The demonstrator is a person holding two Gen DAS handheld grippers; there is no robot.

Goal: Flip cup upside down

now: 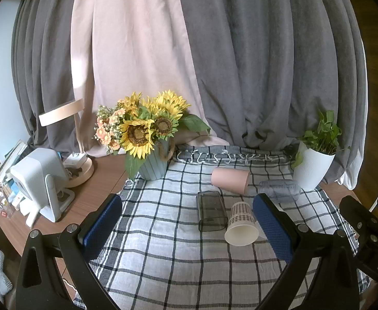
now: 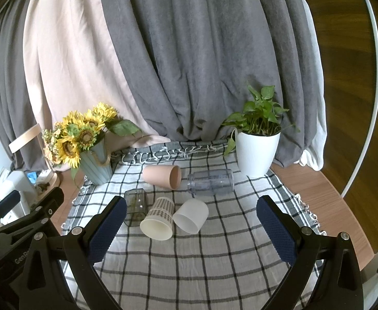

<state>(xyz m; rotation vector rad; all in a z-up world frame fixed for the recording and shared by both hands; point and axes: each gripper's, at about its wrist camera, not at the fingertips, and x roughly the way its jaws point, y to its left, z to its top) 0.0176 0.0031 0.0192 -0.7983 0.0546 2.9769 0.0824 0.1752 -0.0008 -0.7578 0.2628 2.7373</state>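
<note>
Cups lie scattered on the black-and-white checked tablecloth [image 2: 189, 258], five of them, all on their sides, and none is yet turned mouth-down, so as far as I can judge the flipping has not begun. Which one is meant I cannot tell from the task alone.

Taking the white ribbed plant pot [image 2: 257, 153] as the mark: the clear glass jar-shaped cup [image 2: 212, 182] lies just beside its foot, long axis running across the cloth, though I cannot make out which end is the mouth. Next along, away from the pot, the pink plastic cup [image 2: 163, 177] lies likewise crosswise, its mouth turned toward the pot and near or touching the glass one. Nearer to me than the pot sit three more: the frosted white plastic cup [image 2: 191, 218], the houndstooth-patterned paper cup [image 2: 158, 219] and the smoky grey square tumbler [image 2: 135, 206]. The frosted cup and the paper cup have their long axes running front to back, mouths toward me and bases toward the curtain; they lie close together, perhaps touching. The tumbler lies front to back as well, partly hidden behind a finger.

The right gripper [image 2: 189, 232] hangs spread wide and empty, short of the paper cup. The left gripper [image 1: 189, 232] is also spread apart, holding nothing; in its view the paper cup [image 1: 242, 223] lies just beside its right finger.
</note>
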